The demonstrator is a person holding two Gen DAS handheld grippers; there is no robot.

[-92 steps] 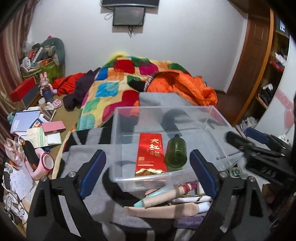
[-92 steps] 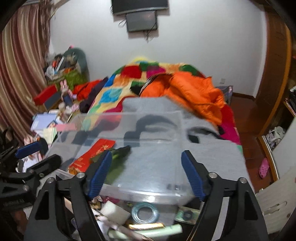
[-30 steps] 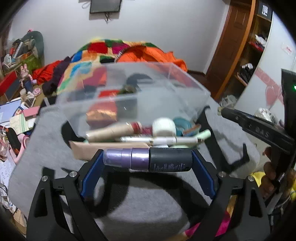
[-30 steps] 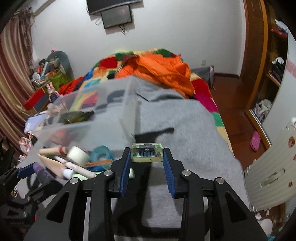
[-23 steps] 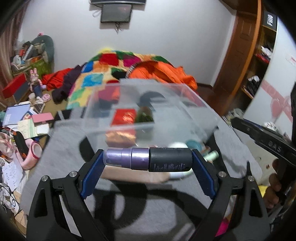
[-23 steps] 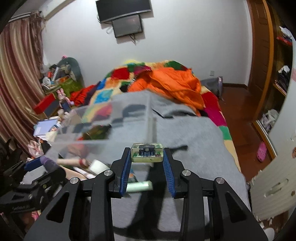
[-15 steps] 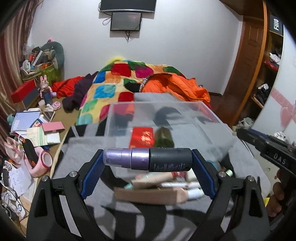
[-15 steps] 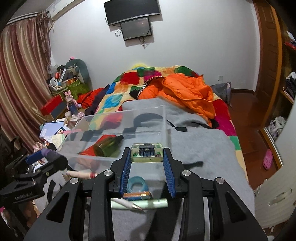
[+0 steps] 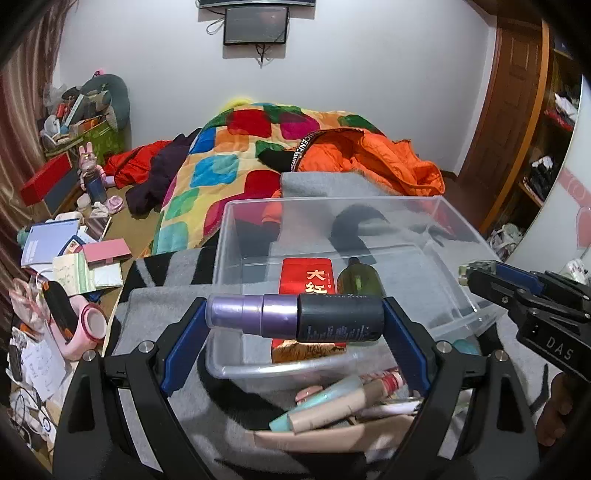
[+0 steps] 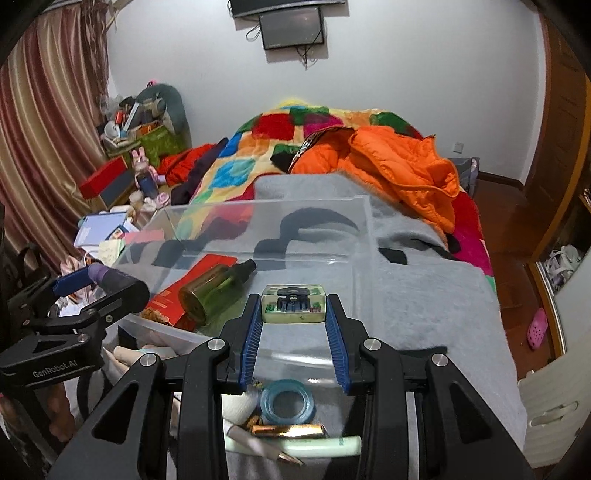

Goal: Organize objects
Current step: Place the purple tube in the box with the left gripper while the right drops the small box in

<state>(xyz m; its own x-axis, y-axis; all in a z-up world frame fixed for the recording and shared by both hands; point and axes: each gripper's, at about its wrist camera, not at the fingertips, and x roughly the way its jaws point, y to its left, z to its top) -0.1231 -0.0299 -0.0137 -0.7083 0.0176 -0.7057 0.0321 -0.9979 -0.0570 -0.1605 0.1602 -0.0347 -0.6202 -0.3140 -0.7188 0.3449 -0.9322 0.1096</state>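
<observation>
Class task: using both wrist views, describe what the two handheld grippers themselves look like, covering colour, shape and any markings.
Both are matte black frames with triangular cut-outs and round silver bolts. The left gripper has smooth blue pads on its fingers; the right gripper has ribbed blue pads. White lettering shows: "GenRobot.AI" on the left one's body, "DAS" on the right's. No cables or sleeves are visible.

The purple-and-black bottle (image 9: pixel 295 322) covers the middle of the red packet (image 9: pixel 306 295), and its fine print is way too tiny to read.

Cluttered home bedroom: bed w/ patchwork quilt (image 9: pixel 236 162), wall TV (image 9: pixel 255 30), curtains (image 10: pixel 40 147).
</observation>
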